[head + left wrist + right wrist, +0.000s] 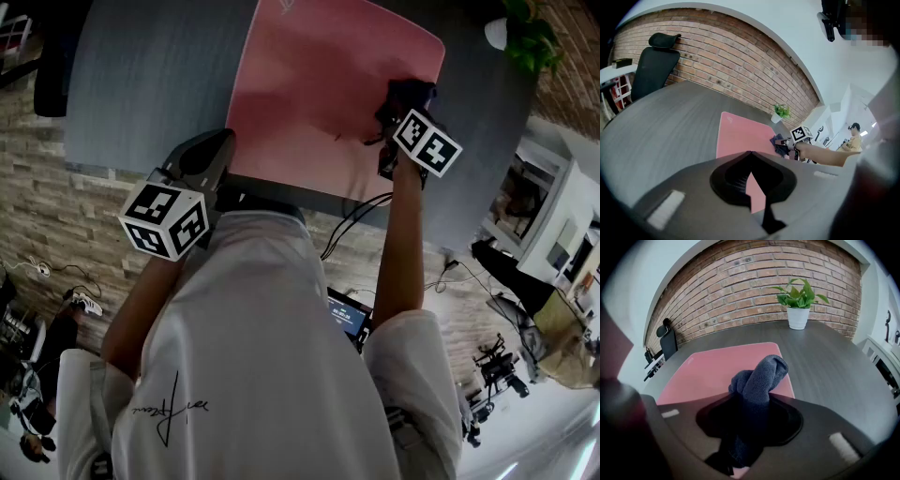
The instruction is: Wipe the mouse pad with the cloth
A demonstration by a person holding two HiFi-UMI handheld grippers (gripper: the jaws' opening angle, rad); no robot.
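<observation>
Cloth (759, 376), dark blue and bunched into a fat roll, is pinched in the right claw (753, 401). Its 2 jaws close on the lower part of the fabric, and the roll bulges out ahead of their tips. Under and ahead of this claw lies the pink mouse pad (717, 366), flat on the grey bench (829, 362). In the head view the cloth is over the pad's right part, close to that edge; whether it presses on the surface cannot be told. Further ahead of the right claw and a little to its right, well apart from the pad, a white pot (798, 318) stands upright on the bench with a leafy green plant (799, 292) in it. Far off to this claw's left, a black chair (669, 341) stands by the brick wall (754, 277).

The left claw (750, 154) is pressed together at its tips and grips nothing; a sliver of pink pad shows through the slit below them. The head view puts it at the bench's near edge, just beside the pad's near left corner. Ahead of it and to its right, across the pad, are the right claw and its cloth. Behind both claws, the person's white shirt (253, 356) fills the near part of the head view.
</observation>
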